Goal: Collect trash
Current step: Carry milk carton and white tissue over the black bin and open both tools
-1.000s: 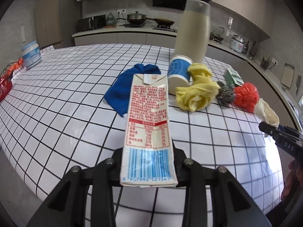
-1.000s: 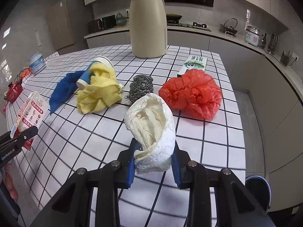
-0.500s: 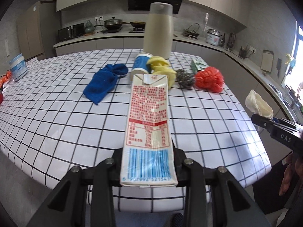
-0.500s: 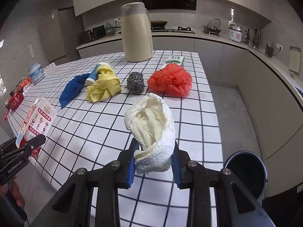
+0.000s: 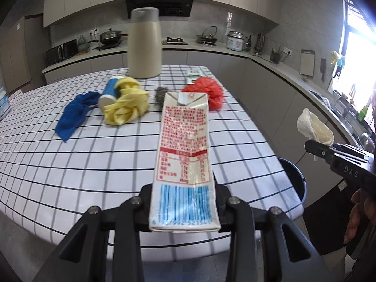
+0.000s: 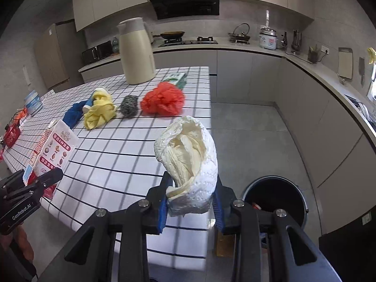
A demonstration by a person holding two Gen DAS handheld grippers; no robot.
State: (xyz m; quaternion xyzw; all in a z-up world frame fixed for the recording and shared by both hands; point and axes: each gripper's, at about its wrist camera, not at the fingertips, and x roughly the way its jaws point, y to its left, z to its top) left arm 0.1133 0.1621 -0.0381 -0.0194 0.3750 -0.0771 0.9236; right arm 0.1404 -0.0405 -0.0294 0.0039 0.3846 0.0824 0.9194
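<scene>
Carton [image 5: 182, 162] is sitting clamped in the left gripper [image 5: 183, 202], barcode end between the pads, spout end pointing away over the table [image 5: 70, 164]. Paper wad [image 6: 188, 164], white and crumpled, is being pinched in the right gripper [image 6: 191, 202]; blue pads are pressing both its sides. Both pieces are off the table and in the air near its end, neither binned yet.

Bin [image 6: 275, 197] is standing on the floor just past the table's end, open top, dark inside. Something reddish is showing at the bottom in the right view; can't tell what. In the left view only part of its rim [image 5: 293, 176] is showing behind the table edge. Wad is hanging nearer to it than the carton, judging by the right view.

Progress: two items picked, zero dropped as far as I can see. Next is likely carrying both over the bin and releasing.

Remaining on the table: red bag [image 6: 163, 101], scourer [image 6: 129, 105], yellow cloth [image 6: 101, 114] lying against a blue-and-white tub [image 5: 110, 92], blue cloth [image 5: 75, 112], green-and-white box [image 6: 176, 77] beside the jug [image 6: 136, 51]. Red bag looks like trash; the rest I'm guessing are keepers. At the far left a tub [image 6: 33, 103] is sitting; contents not visible.
</scene>
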